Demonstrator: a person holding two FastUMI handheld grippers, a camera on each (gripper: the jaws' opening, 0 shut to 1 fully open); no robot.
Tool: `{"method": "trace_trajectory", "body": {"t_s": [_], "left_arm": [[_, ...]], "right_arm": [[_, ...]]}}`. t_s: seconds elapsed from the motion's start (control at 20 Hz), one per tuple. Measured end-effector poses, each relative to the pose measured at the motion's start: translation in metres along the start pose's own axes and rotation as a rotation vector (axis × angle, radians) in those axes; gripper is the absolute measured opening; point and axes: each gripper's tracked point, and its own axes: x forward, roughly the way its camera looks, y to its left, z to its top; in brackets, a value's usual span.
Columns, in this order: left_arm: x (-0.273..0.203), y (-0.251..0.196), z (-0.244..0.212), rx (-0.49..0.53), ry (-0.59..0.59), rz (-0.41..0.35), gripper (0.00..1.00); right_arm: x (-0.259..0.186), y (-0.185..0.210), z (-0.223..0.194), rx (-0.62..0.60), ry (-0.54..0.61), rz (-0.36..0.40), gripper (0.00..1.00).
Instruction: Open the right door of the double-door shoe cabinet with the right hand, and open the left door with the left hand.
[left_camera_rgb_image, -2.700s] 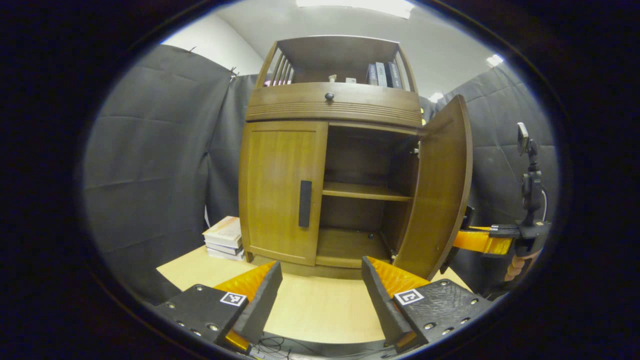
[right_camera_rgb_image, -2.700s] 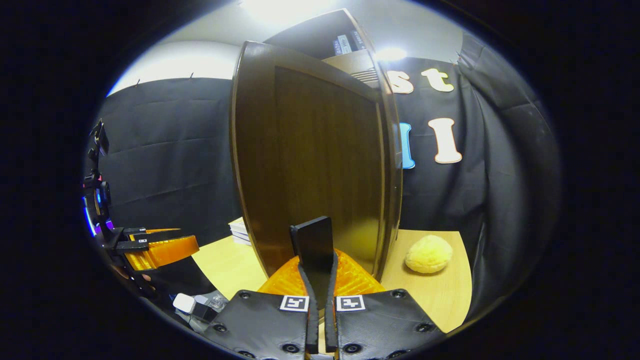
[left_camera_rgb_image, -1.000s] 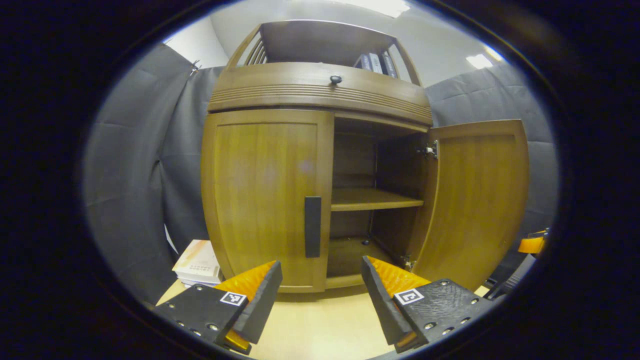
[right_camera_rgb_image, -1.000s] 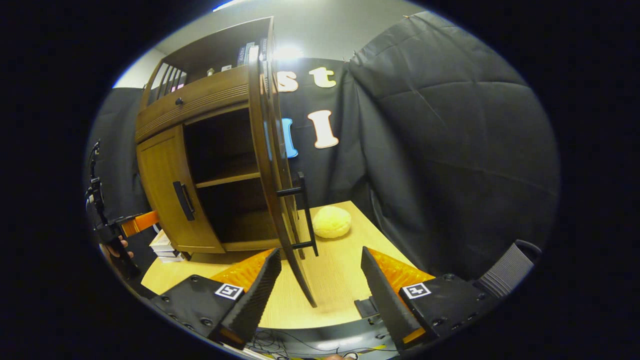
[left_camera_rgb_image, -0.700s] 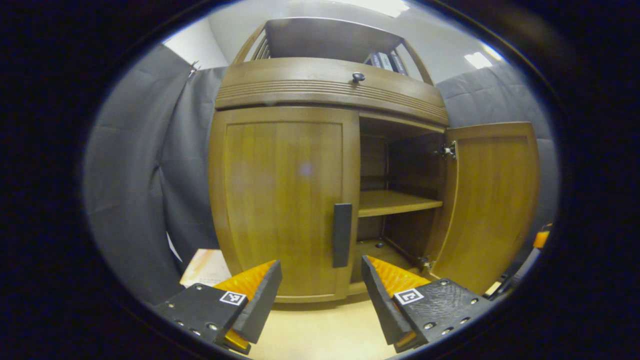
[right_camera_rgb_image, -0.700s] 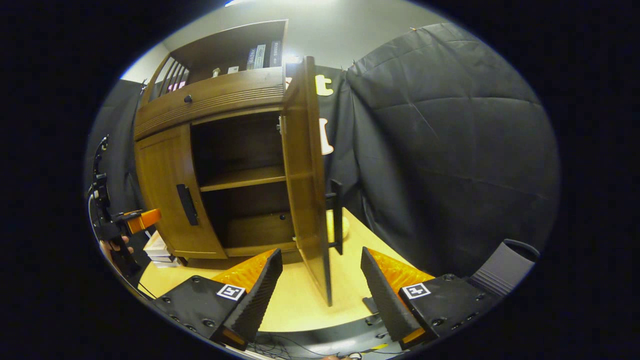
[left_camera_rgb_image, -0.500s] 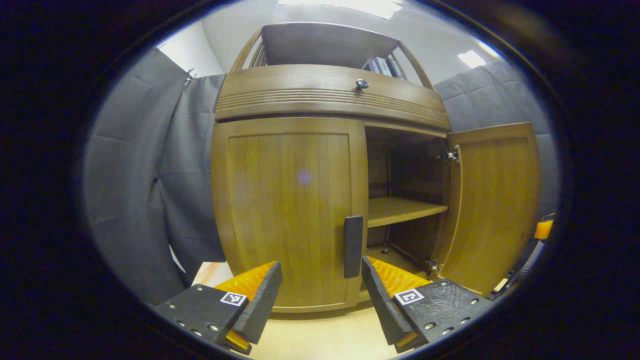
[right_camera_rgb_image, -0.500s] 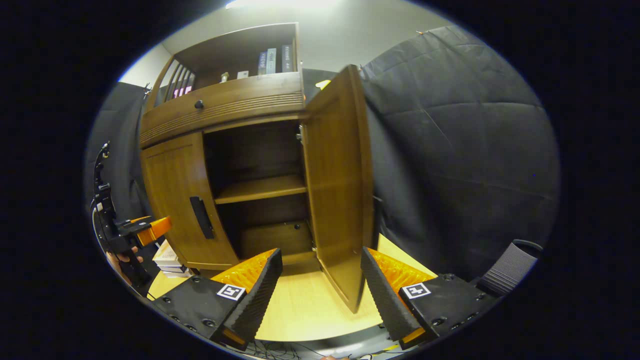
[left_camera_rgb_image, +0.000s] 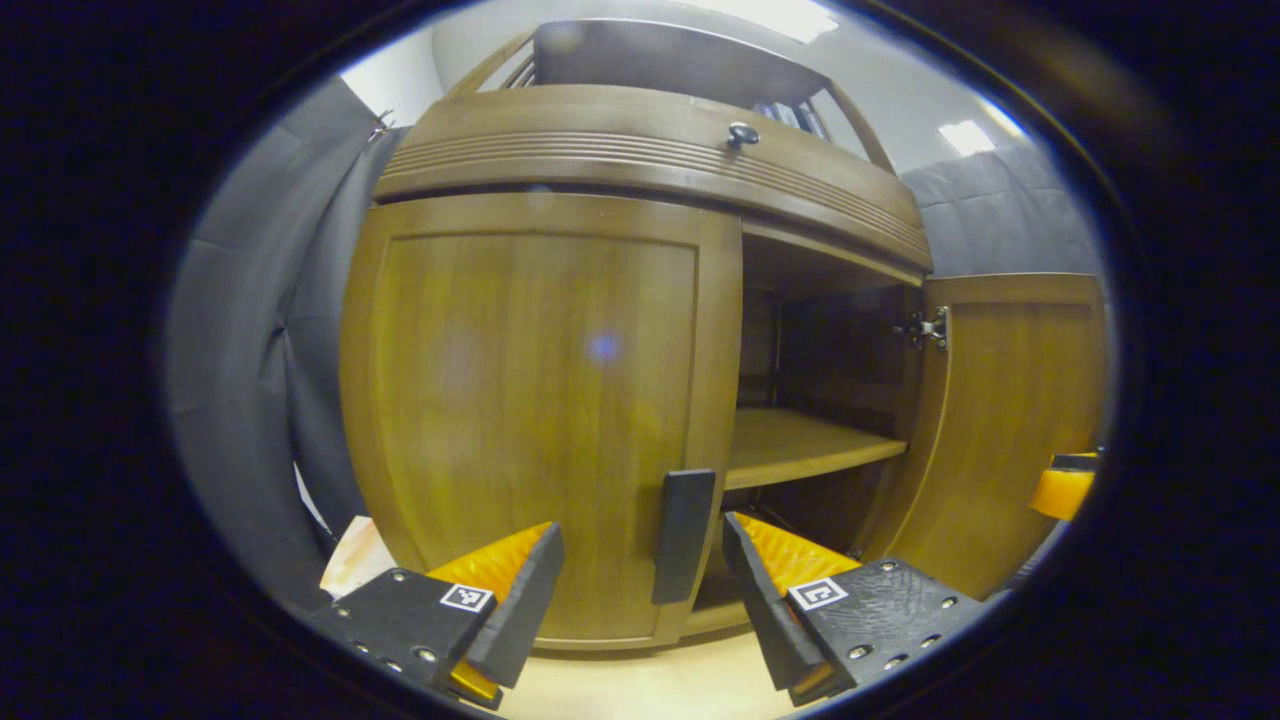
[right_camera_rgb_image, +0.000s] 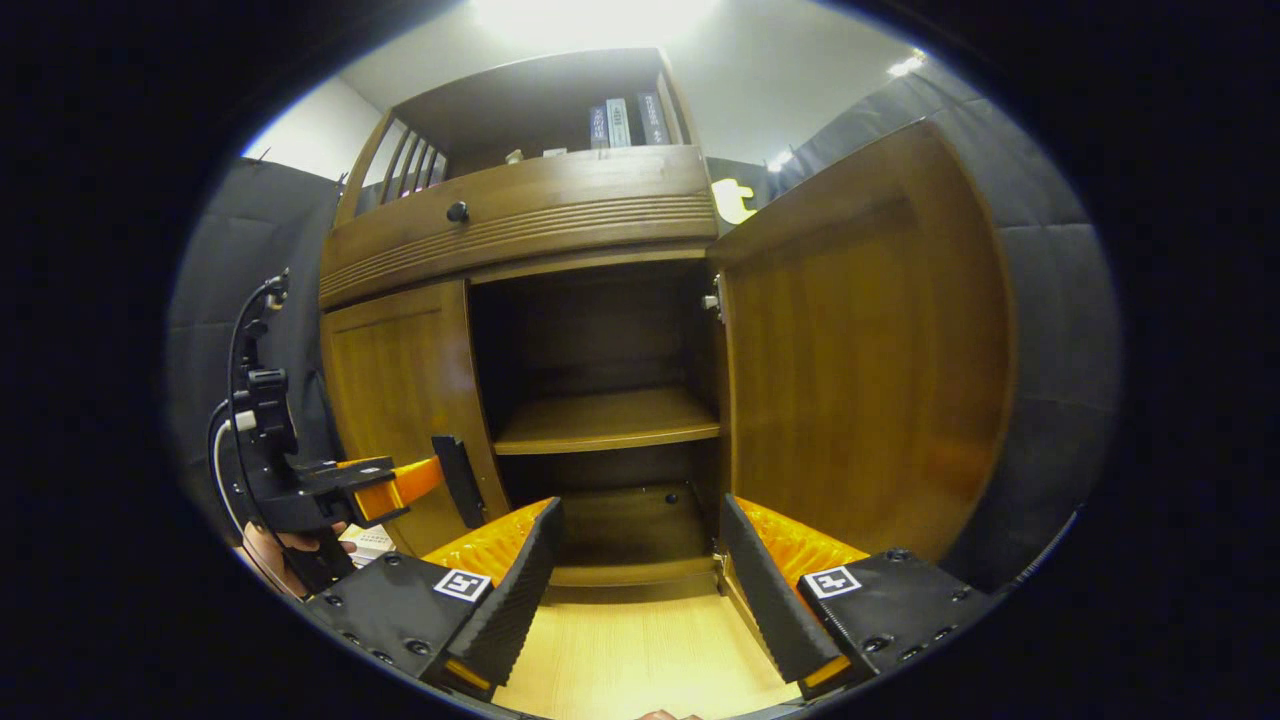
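Since the earlier frames, my left gripper (left_camera_rgb_image: 640, 590) has closed in on the shoe cabinet (left_camera_rgb_image: 640, 170), and the left door handle (left_camera_rgb_image: 683, 535) now stands between its spread jaws, nearer the right finger, touching neither as far as I can tell. My right gripper (right_camera_rgb_image: 640, 590) has let go of the right door (right_camera_rgb_image: 860, 350) and backed off; its jaws are apart and hold nothing, with the bare lower compartment straight ahead between them. Step one reads as complete: the right door stands swung wide, its inner face just beyond the right finger. Step two is in hand: the left door (left_camera_rgb_image: 530, 400) is shut, flush with the frame. Next move, in my judgement: advance slightly so the handle sits deep between the pads, close on it, then pull along an arc about the hinge on the door's far-left edge. A straight pull risks slipping off. Materials: both doors are glossy brown wood with a recessed panel and visible vertical grain; the handle is a flat, dark, matte vertical bar, narrow enough to pinch. A ribbed drawer front (left_camera_rgb_image: 650, 160) with a small round knob (left_camera_rgb_image: 742, 133) runs above the jaws. A wooden shelf (right_camera_rgb_image: 605, 420) crosses the open compartment, and the tabletop (right_camera_rgb_image: 640, 660) below the jaws is pale and smooth.
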Motion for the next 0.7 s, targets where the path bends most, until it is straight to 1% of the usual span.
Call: {"method": "trace_trajectory", "body": {"t_s": [0.15, 0.3, 0.4, 0.5, 0.6, 0.65, 0.7], "left_arm": [[0.018, -0.004, -0.005, 0.023, 0.013, 0.027, 0.92], [0.030, -0.001, -0.006, 0.044, 0.014, 0.070, 0.92], [0.032, -0.001, -0.012, 0.031, 0.037, 0.088, 0.75], [0.037, -0.002, -0.011, 0.022, 0.017, 0.116, 0.55], [0.036, -0.002, -0.014, 0.043, 0.018, 0.124, 0.36], [0.045, 0.002, -0.020, 0.063, 0.026, 0.136, 0.33], [0.036, 0.001, -0.015, 0.071, 0.027, 0.138, 0.30]], "right_arm": [[0.022, 0.005, -0.001, -0.016, 0.009, 0.061, 0.93], [0.036, 0.004, -0.008, -0.030, 0.020, 0.086, 0.93], [0.038, 0.006, -0.014, -0.021, 0.032, 0.105, 0.93], [0.049, 0.005, -0.015, -0.014, 0.040, 0.122, 0.93], [0.052, 0.005, -0.017, -0.014, 0.048, 0.134, 0.93], [0.054, 0.005, -0.018, -0.014, 0.053, 0.138, 0.93], [0.056, 0.005, -0.018, -0.013, 0.058, 0.141, 0.93]]}}
